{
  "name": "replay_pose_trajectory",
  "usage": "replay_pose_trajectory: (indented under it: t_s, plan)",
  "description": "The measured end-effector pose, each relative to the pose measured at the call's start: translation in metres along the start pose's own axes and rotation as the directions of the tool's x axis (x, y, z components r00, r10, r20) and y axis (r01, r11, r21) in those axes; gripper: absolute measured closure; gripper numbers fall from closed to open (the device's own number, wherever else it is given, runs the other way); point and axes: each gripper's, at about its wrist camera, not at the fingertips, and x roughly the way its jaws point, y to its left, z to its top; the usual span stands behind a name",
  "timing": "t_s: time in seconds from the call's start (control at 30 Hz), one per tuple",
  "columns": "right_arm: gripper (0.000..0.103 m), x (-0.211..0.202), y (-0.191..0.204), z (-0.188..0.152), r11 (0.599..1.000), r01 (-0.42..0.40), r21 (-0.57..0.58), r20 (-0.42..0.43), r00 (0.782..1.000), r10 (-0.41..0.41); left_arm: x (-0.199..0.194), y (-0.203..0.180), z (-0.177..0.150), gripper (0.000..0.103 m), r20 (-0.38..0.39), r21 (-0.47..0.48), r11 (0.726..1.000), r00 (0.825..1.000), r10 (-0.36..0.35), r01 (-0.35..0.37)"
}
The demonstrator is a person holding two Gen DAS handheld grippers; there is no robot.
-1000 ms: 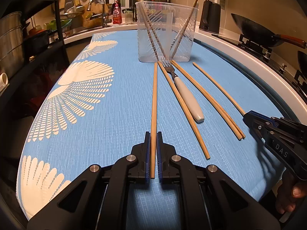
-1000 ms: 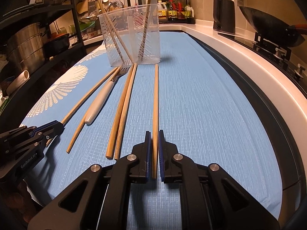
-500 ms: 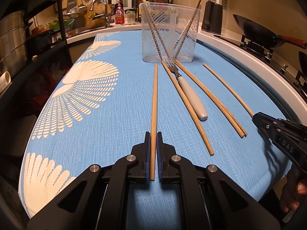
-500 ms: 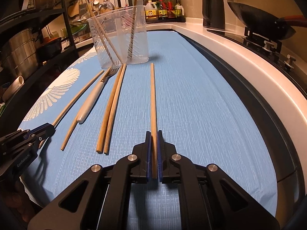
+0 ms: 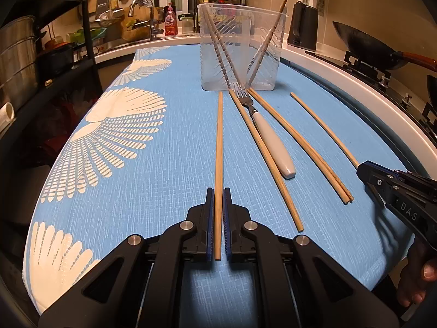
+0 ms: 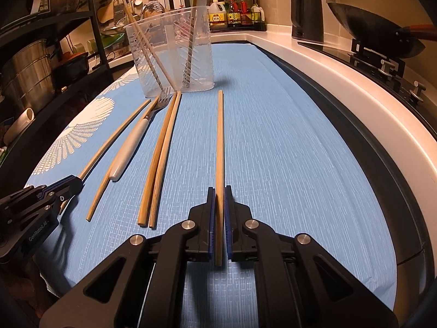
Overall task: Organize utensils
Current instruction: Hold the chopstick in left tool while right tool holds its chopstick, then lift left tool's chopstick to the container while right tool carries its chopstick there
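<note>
My left gripper [image 5: 218, 191] is shut on the near end of a wooden chopstick [image 5: 219, 142] and holds it just above the blue cloth. My right gripper [image 6: 219, 190] is shut on another wooden chopstick [image 6: 220, 136]. Between them on the cloth lie a white-handled fork [image 5: 269, 134], a single chopstick [image 5: 262, 150] and a pair of chopsticks [image 5: 300, 142]. A clear plastic holder [image 5: 240, 49] stands upright at the far end with several chopsticks in it; it also shows in the right wrist view [image 6: 174, 54]. The right gripper also shows in the left wrist view [image 5: 367, 168].
The blue cloth with white fan patterns [image 5: 123, 142] covers the counter. A wok [image 5: 363, 49] and a stove are to the right, a black kettle [image 5: 303, 27] behind. A dark shelf with pots [image 5: 32, 54] stands left. Bottles [image 6: 235, 13] line the back.
Both grippers have lifted a little and drawn back with their chopsticks; the holder now looks slightly farther off. The utensils on the cloth have not moved.
</note>
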Motion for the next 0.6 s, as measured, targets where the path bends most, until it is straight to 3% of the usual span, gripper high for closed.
replay_pose_trajectory:
  t_s: [0.33,0.6]
  plan:
    - [0.097,-0.003,0.002,0.002,1.000,-0.003,-0.006,-0.006,1.000,0.003,-0.003,-0.001,0.001,0.097,0.006,0.010,1.000,1.000,-0.004,0.004]
    - [0.097,-0.022,0.006,0.007,1.000,-0.005,-0.025,0.032,0.999,0.006,-0.017,-0.001,0.005,0.097,0.054,0.021,1.000,0.999,-0.005,0.004]
